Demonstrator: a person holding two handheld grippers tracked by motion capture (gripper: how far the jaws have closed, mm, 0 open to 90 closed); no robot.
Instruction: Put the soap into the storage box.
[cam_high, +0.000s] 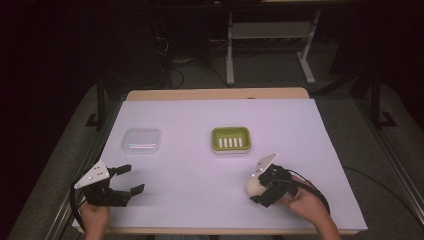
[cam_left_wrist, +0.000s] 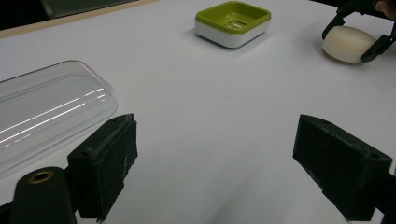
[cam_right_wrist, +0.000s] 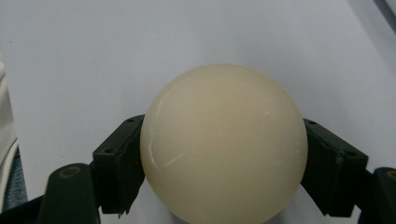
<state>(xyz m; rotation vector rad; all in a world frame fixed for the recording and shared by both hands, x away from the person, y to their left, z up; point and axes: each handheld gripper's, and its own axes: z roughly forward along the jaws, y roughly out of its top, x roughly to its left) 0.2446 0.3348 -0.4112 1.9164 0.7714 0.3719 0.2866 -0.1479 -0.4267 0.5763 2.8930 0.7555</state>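
While the right gripper is clamping its jaws on the cream soap bar near the table's front edge, the left gripper is hovering wide apart and empty; beyond, a clear lid and green soap dish are sitting unlabelled, open white sheet between.

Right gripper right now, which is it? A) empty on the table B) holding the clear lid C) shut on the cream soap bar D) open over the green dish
C: in the right gripper view the jaws press both sides of the cream soap bar, and the high view shows the right gripper apart from the green dish.
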